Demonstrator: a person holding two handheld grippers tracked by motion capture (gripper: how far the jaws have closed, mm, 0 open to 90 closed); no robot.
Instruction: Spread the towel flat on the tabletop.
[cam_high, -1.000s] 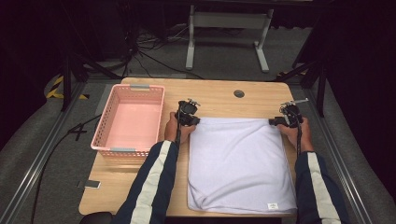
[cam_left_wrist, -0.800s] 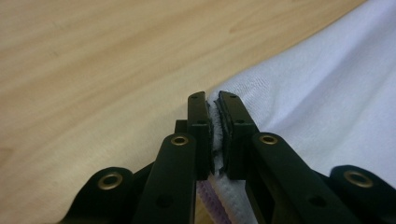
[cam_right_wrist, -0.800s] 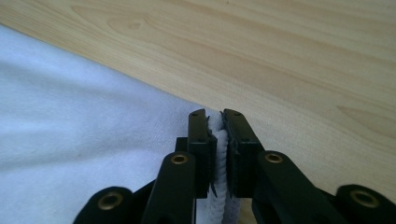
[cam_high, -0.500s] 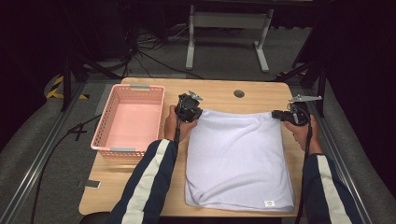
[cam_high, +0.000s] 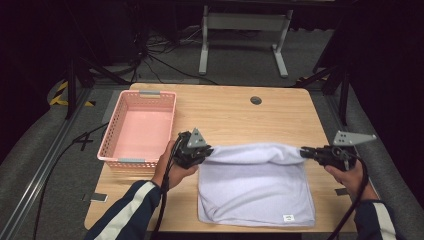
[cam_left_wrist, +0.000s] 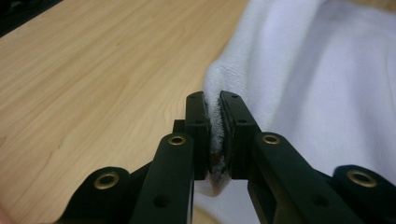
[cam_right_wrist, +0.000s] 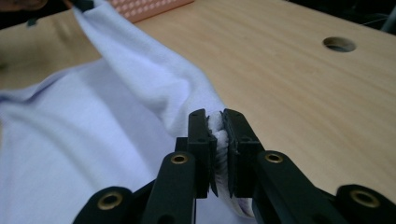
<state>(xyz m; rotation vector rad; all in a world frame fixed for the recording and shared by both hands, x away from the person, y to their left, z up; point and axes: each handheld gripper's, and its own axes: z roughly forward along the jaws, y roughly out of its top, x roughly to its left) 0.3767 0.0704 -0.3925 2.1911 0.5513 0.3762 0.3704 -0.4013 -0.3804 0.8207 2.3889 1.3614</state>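
High view: my left gripper is clamped on the far left corner of the white cloth, and my right gripper is clamped on the far right corner. That far edge is lifted off the wooden table and hangs as a rolled band between the two grippers, sagging a bit in the middle. The near part of the cloth lies flat on the table, with a small label at its near right corner.

Left gripper view: jaws pressed together on a bunched cloth edge, and the cloth runs off to the right of the jaws over the table.

Right gripper view: same thing. The jaws have just been closing and now pinch a thick fold of cloth, and the cloth stretches away left toward the other hand. The round hole in the table sits well apart, far right.

Pink basket stands on the left part of the table, just beside my left hand and not touching the cloth. My right hand is over the table's right edge.
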